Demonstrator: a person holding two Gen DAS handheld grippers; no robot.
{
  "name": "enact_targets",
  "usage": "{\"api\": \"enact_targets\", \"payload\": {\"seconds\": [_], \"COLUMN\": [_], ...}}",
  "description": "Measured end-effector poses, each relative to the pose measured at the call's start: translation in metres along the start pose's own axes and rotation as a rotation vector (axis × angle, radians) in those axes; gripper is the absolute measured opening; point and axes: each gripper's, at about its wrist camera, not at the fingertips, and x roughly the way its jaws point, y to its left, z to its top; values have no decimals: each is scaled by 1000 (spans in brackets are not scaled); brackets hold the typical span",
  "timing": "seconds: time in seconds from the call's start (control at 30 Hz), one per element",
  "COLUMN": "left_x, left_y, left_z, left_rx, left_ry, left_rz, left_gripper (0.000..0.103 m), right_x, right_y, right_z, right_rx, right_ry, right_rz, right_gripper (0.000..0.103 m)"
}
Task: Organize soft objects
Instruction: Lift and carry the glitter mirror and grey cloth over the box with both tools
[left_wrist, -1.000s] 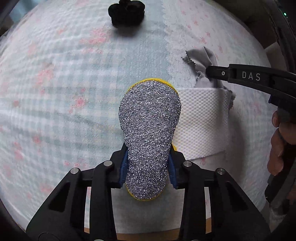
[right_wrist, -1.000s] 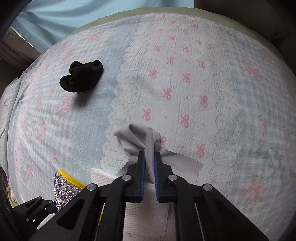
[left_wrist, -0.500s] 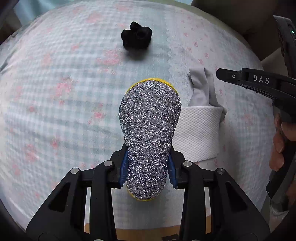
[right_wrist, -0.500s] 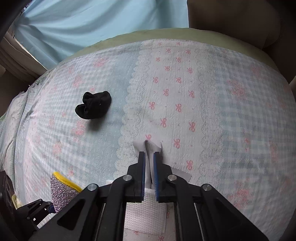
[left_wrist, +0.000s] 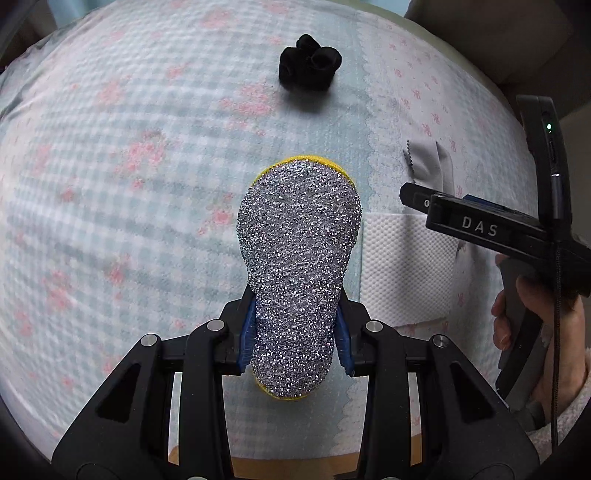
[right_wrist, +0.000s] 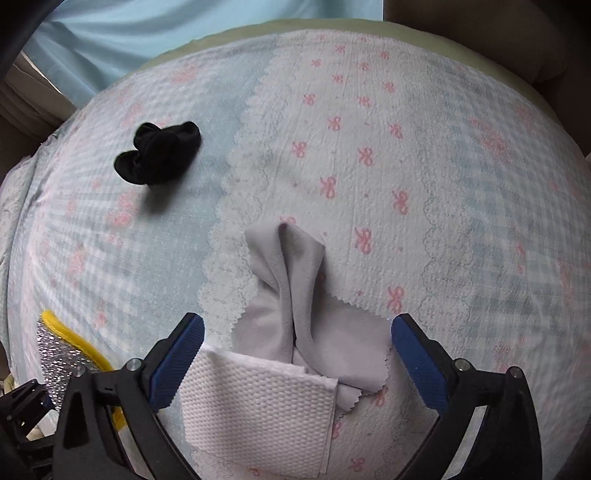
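Observation:
My left gripper (left_wrist: 295, 339) is shut on a glittery silver sponge with a yellow rim (left_wrist: 299, 258), held above the bed; the sponge also shows in the right wrist view (right_wrist: 62, 350). My right gripper (right_wrist: 297, 354) is open wide, its jaws either side of a crumpled grey cloth (right_wrist: 291, 288) that lies loose on the bed, partly over a white textured paper towel (right_wrist: 258, 410). In the left wrist view the right gripper (left_wrist: 480, 225) hovers over the grey cloth (left_wrist: 428, 164) and the towel (left_wrist: 402, 273). A balled black sock (left_wrist: 308, 66) lies farther back; it also shows in the right wrist view (right_wrist: 159, 153).
All lies on a bed with a pale blue checked cover with pink bows and lace strips (right_wrist: 369, 155). A light blue curtain (right_wrist: 147, 33) hangs behind the bed. A brown cushion or chair (right_wrist: 480, 33) stands at the far right.
My right gripper has opened and let go of the grey cloth, which now lies on the bed. The left gripper has kept hold of the sponge and drawn back.

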Motion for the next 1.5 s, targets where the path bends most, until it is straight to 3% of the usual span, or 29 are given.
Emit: {"api": "enact_targets", "payload": {"seconds": [0.17,0.23,0.27,0.3,0.33,0.57,0.9,1.23,1.5], "left_x": [5,8,8,10,10,7,-33,-131,-223], "left_y": [0,-1,-2,-4,-5,-13,-19,-43,-61], "left_z": [3,5,6,7,7,10,12,-1,-35], "left_rx": [3,7,8,10,11,27,39,64,66], "left_ry": [4,7,8,9,9,-4,-57,-172,-249], "left_rz": [-3,-4,-5,-6,-8,-15,-14,-15,-5], "left_gripper": [32,32,32,32,32,32,32,32,32], "right_x": [13,9,7,5,3,-9,-59,-167,-262], "right_y": [6,11,13,15,15,3,-8,4,28], "right_z": [-4,-7,-8,-9,-9,-7,14,8,-33], "right_rx": [-59,-94,-108,-116,-118,-47,-31,-40,-68], "right_ry": [-7,-30,-36,-39,-40,-65,-176,-282,-326], "right_rz": [-99,-127,-128,-119,-96,-9,15,69,102], "right_gripper": [71,47,40,23,15,9,9,9,9]}}
